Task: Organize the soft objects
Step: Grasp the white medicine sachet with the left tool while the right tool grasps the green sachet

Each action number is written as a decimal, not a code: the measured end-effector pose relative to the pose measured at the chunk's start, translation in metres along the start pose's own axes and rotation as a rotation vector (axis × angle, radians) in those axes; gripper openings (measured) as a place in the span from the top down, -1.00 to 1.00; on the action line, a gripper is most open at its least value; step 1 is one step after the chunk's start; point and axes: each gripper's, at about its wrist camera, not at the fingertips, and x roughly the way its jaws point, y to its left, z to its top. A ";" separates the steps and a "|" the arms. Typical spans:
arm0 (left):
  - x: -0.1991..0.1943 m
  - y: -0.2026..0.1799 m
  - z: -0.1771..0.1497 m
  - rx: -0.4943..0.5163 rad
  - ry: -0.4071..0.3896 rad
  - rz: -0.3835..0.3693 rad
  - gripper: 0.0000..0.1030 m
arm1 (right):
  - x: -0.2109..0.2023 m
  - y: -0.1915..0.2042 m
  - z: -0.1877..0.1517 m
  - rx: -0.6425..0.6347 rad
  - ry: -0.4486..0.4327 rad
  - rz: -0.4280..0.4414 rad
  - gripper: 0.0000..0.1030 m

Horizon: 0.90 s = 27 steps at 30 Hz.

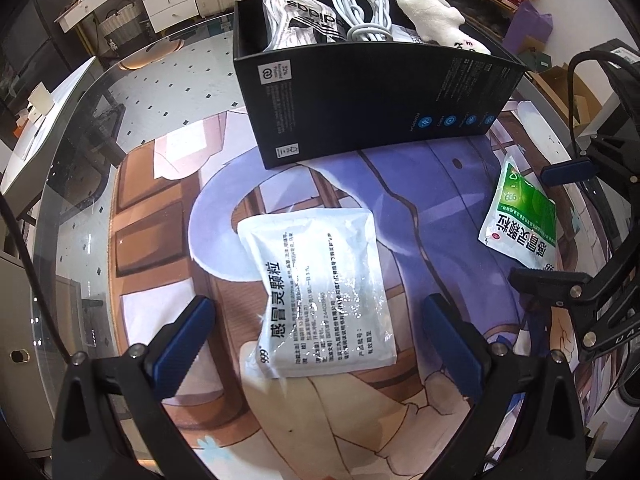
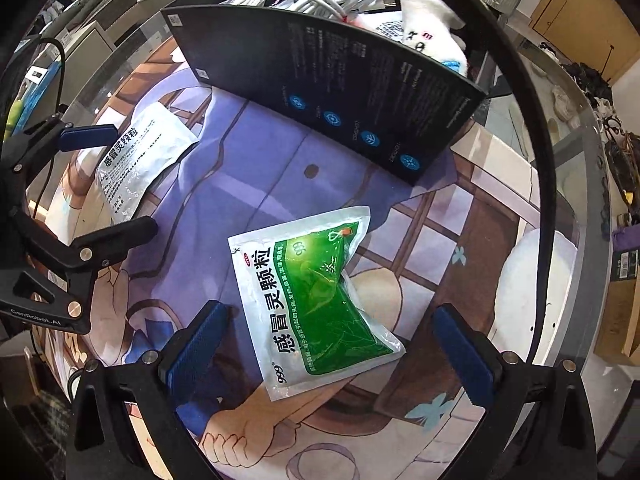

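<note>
A white medicine pouch (image 1: 320,292) lies flat on the printed mat, between the fingers of my open left gripper (image 1: 320,340); it also shows in the right wrist view (image 2: 140,160). A green and white medicine pouch (image 2: 312,300) lies between the fingers of my open right gripper (image 2: 332,344); it also shows in the left wrist view (image 1: 520,220). Neither pouch is held. A black box (image 1: 360,104) at the back holds a bagged Adidas item (image 1: 296,20), a white cable (image 1: 364,8) and a white plush (image 1: 436,12).
The printed mat (image 1: 420,200) covers a round glass table (image 1: 80,160). The black box (image 2: 340,92) stands behind both pouches. The right gripper shows at the right edge of the left wrist view (image 1: 580,220), the left gripper at the left edge of the right wrist view (image 2: 100,180).
</note>
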 end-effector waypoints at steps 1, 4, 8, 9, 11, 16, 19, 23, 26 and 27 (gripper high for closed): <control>0.000 0.001 0.001 0.004 0.003 -0.003 -1.00 | 0.000 0.001 0.001 -0.009 0.001 -0.001 -0.99; 0.000 0.001 0.001 0.013 0.002 -0.005 -1.00 | 0.003 0.004 0.004 -0.032 -0.007 0.005 -0.99; 0.000 0.000 -0.001 0.021 -0.001 -0.007 -1.00 | 0.005 0.005 0.006 -0.061 0.004 0.014 -0.99; 0.000 0.000 -0.001 0.025 0.005 -0.010 -1.00 | 0.005 0.005 0.006 -0.069 0.007 0.015 -0.99; 0.000 0.001 0.001 0.033 0.020 -0.016 -1.00 | 0.005 0.003 0.005 -0.075 0.011 0.016 -0.99; -0.001 0.000 0.003 0.055 0.024 -0.020 -0.98 | 0.003 0.004 0.000 -0.058 0.009 0.010 -0.99; -0.003 -0.002 0.002 0.074 0.022 -0.023 -0.86 | 0.002 0.005 -0.002 -0.060 0.011 0.011 -0.96; -0.007 -0.007 0.003 0.103 0.034 -0.034 -0.66 | -0.001 0.007 -0.001 -0.084 0.032 0.022 -0.86; -0.009 -0.011 0.005 0.119 0.043 -0.040 -0.53 | -0.006 0.015 0.002 -0.124 0.047 0.025 -0.61; -0.009 -0.013 0.005 0.122 0.045 -0.042 -0.50 | -0.008 0.019 0.002 -0.137 0.051 0.025 -0.49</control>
